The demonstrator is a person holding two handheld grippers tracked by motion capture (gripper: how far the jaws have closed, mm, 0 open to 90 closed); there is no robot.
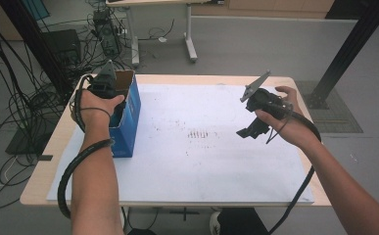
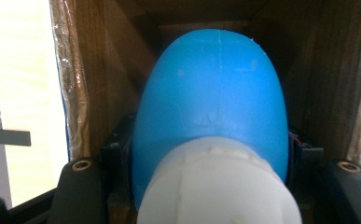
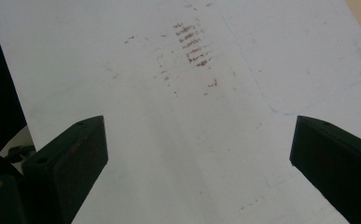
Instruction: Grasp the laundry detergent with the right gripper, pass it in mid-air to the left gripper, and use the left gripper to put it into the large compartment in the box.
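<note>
Blue-and-white object: nearest the lens in the left gripper view; a rounded blue body with a white end, lying lengthwise between the black jaws and pointing into the box. What the object is cannot be told.
Left hand-held gripper: jaws drawn in and clamped on the blue-and-white object, one on each flank; held over the open top of the box, pointing down into it, so that the object can pass through the opening.
Cardboard box: blue outside, brown inside, standing upright at the left edge of the surface with its top open; its walls close round the object on both sides in the left gripper view.
Stage, as judged: the object is within the box, either being lowered in or lifted out; the frames do not settle which.
Right hand-held gripper: jaws wide apart, nothing between them; held above the right half of the surface, well apart from the box, apparently waiting.
White sheet: covers the surface; bears a patch of reddish-brown marks near its middle.
Surface: pale wood, showing round the sheet's edges.
</note>
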